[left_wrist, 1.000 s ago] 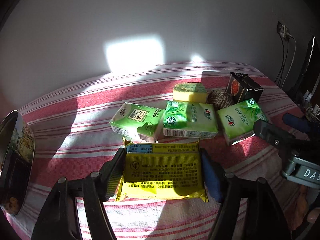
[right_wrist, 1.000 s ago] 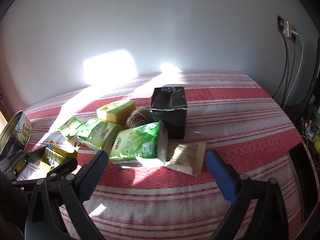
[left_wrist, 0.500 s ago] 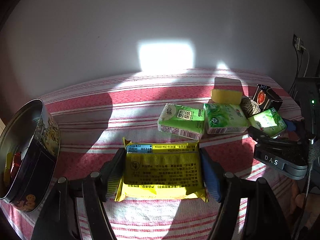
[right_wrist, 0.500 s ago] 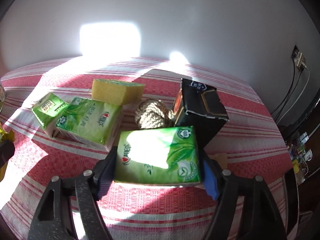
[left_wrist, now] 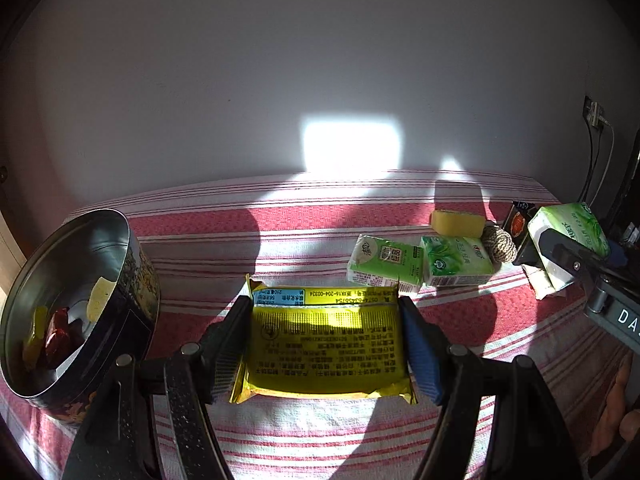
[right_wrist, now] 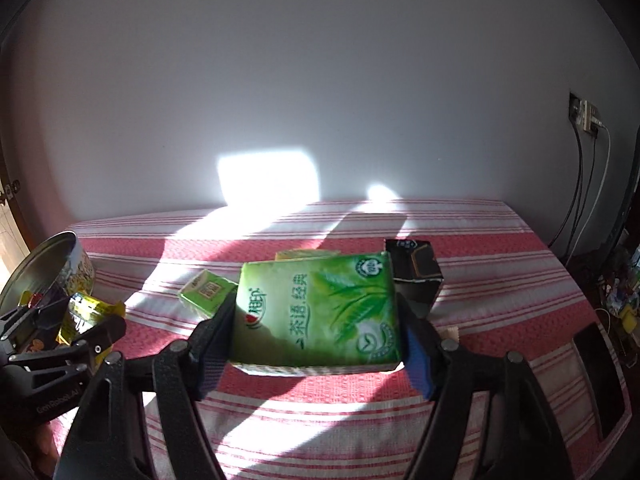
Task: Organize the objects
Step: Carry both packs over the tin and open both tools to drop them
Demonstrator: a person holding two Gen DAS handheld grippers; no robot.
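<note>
Left gripper (left_wrist: 326,350): jaws clamped on the short sides of a yellow snack packet (left_wrist: 326,344), held flat at lower centre of the left wrist view.
Right gripper (right_wrist: 316,340): jaws have just been closing; they now pinch a green tissue pack (right_wrist: 318,312) by its two sides, lifted clear of the striped cloth at mid frame.
Tin (left_wrist: 76,312): round, open, at left of the left wrist view, a few wrapped sweets inside; likely where the packet belongs.
Counter (left_wrist: 300,232): red-and-white striped cloth; at right of the left wrist view lie two more green packs (left_wrist: 420,266), a yellow sponge (left_wrist: 456,223), a twine ball (left_wrist: 498,242) and a dark box (left_wrist: 518,222), close together.
Handling: both items look light and soft. The foil packet probably crinkles and slides, so flat sides suit better than sealed edges; the tissue pack gives under pressure, so a mid-side hold seems safest.
Risk: squeezing harder may crush either one.
</note>
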